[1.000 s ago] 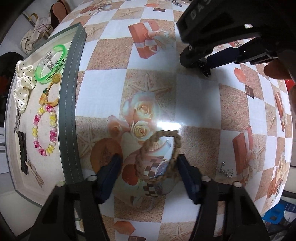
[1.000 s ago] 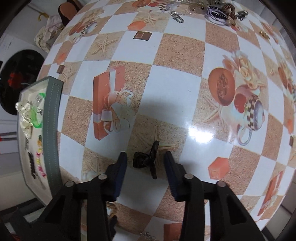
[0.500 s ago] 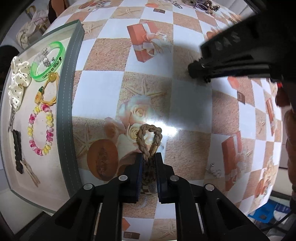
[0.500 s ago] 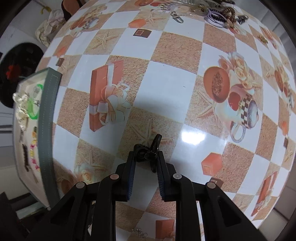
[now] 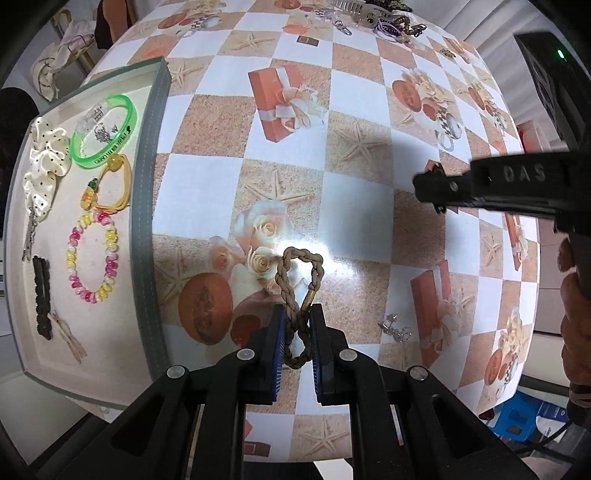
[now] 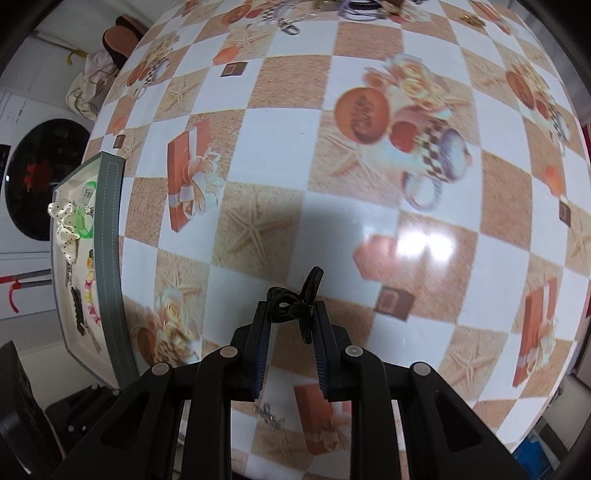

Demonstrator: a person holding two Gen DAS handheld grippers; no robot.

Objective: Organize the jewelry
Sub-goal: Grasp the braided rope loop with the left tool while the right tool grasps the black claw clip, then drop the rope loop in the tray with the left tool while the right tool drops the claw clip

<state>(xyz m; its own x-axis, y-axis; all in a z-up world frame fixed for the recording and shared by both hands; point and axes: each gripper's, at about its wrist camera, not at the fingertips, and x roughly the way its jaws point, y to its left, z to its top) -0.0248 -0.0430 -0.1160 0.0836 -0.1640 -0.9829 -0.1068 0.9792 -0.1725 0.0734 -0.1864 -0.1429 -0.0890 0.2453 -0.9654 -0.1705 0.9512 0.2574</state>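
Note:
My left gripper (image 5: 296, 320) is shut on a braided brown rope bracelet (image 5: 295, 280), which it holds above the patterned table. My right gripper (image 6: 290, 316) is shut on a black hair clip (image 6: 295, 306), lifted off the table; that gripper also shows at the right of the left wrist view (image 5: 430, 184). A grey-rimmed tray (image 5: 146, 184) at the left holds a green bangle (image 5: 105, 129), a cream scrunchie (image 5: 46, 158), a yellow band (image 5: 110, 184), a pink and yellow bead bracelet (image 5: 92, 258) and a black clip (image 5: 41, 291).
A small silver earring piece (image 5: 397, 328) lies on the table right of my left gripper. A pile of more jewelry (image 5: 384, 18) lies at the table's far edge. The tray (image 6: 109, 236) stands at the left in the right wrist view. A blue bin (image 5: 524, 417) sits below the table's right edge.
Both grippers closed on their items, the left on the rope bracelet and the right on the black clip, then lifted them off the table. The right gripper moved right.

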